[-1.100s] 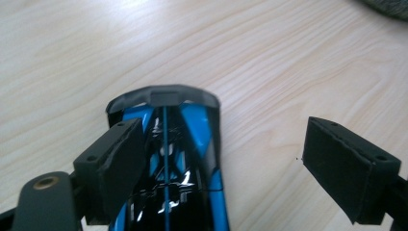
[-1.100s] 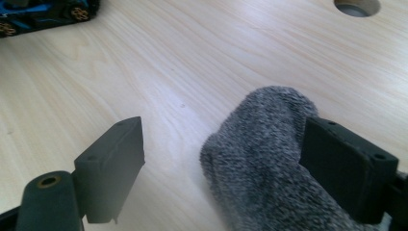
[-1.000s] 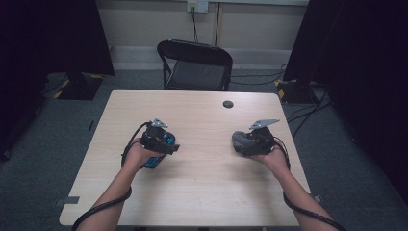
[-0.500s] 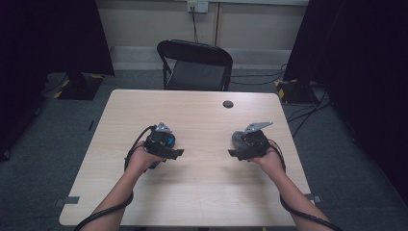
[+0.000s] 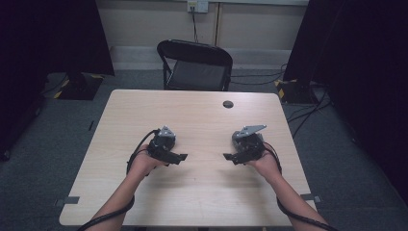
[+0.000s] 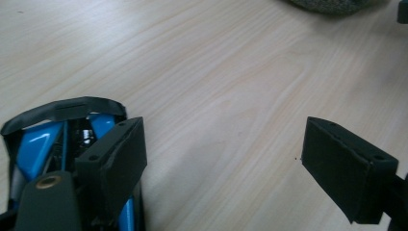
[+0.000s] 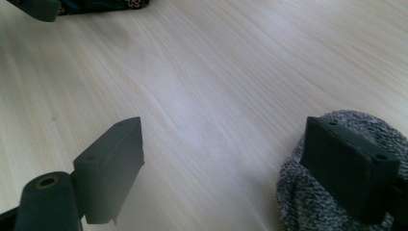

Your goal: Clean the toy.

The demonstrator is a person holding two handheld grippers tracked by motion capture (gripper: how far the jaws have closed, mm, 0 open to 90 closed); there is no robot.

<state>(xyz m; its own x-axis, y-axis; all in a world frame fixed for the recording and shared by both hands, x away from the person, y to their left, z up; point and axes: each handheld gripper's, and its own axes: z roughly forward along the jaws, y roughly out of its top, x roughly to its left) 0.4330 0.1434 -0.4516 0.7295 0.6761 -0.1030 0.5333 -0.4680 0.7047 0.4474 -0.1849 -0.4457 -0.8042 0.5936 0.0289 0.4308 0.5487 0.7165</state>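
We've got 2 hand-held grippers over the tabletop, 1 per hand. Left hand-held gripper sits left of the tabletop's middle, right hand-held gripper right of it, tips aimed at each other, well apart.

Left gripper view: jaws wide open, nothing btwn them, just bare wood. 1 blue item w/ a black band sits just behind the left jaw on the tabletop; can't tell what it is, nor whether it touches the jaw. Top edge of that view also shows a bit of grey speckled fabric.

Right gripper view: jaws wide open too, gap empty. 1 grey speckled knit piece lies on the tabletop right by the right jaw, partly hidden behind it; not clamped. Contact w/ the jaw: can't tell.

Other stuff counted in the high view: 1 round dark grommet near the tabletop's far edge, 1 black folding chair beyond that edge, 1 cable trailing from each hand-held gripper toward the near edge (2 total).
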